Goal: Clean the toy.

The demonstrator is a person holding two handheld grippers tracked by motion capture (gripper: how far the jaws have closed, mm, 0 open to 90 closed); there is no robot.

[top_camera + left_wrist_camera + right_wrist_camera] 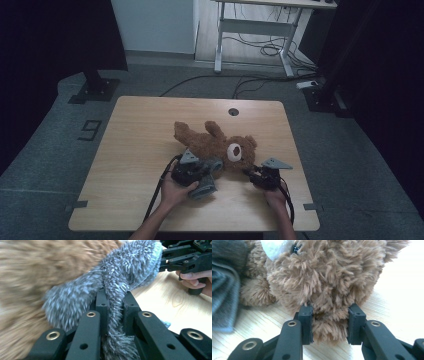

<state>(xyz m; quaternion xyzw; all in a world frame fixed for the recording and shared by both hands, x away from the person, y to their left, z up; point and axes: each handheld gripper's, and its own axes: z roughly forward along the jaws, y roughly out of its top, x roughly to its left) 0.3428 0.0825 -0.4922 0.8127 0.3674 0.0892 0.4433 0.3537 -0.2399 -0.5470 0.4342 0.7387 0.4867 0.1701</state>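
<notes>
A brown teddy bear [212,142] lies on its back in the middle of the wooden table [135,150], its head toward the near right. My left gripper [206,172] is at the bear's near side, shut on a grey fuzzy garment [204,186]. In the left gripper view the grey fuzzy garment [120,277] is pinched between the left gripper [115,298] jaws, and its ribbed edge drapes beside the bear's fur [35,270]. My right gripper [330,315] is shut on a tuft of the bear's head [324,272]; in the high view the right gripper [250,173] is at the head's near right.
A round cable hole [233,111] is in the table's far edge. Beyond the table stand a white desk frame [255,30], loose floor cables [270,50] and black stand bases [95,90] at both sides. Bare tabletop lies to the left of the bear.
</notes>
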